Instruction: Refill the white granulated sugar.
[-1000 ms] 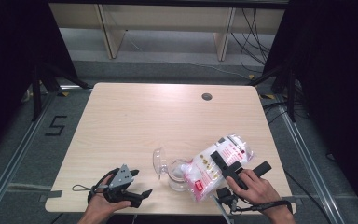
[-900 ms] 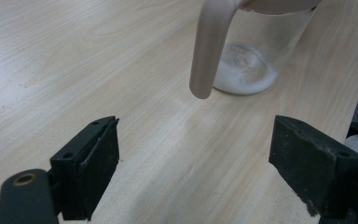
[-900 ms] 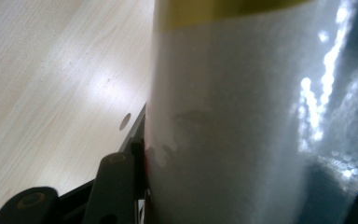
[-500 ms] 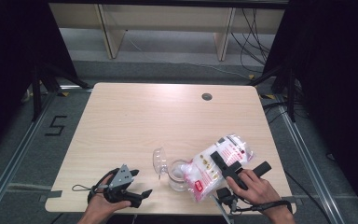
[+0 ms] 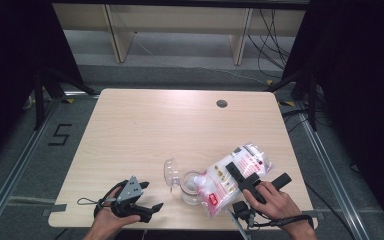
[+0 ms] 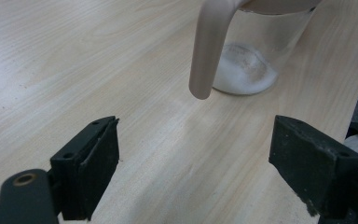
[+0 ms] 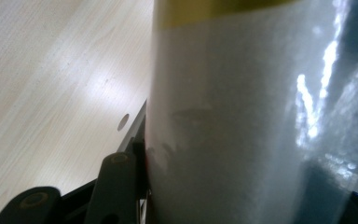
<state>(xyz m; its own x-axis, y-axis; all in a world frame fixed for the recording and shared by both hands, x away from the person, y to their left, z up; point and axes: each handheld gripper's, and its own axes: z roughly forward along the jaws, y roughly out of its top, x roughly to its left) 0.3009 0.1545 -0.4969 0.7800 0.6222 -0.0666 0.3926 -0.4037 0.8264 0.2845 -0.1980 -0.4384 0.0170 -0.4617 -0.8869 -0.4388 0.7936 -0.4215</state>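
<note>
Where tilted mouth-down over one clear jar (image 5: 192,186), one plastic bag (image 5: 232,172) of white powder, clamped between partly closed jaws of right gripper (image 5: 254,182), near table (image 5: 145,130) front edge, right of centre. Small heap of powder (image 6: 244,74) inside jar; one open lid (image 5: 170,172) hinged at left. Left gripper (image 5: 147,210) resting apart at front left, jaws wide, holding nothing. One round hole (image 5: 222,103) near far edge.
</note>
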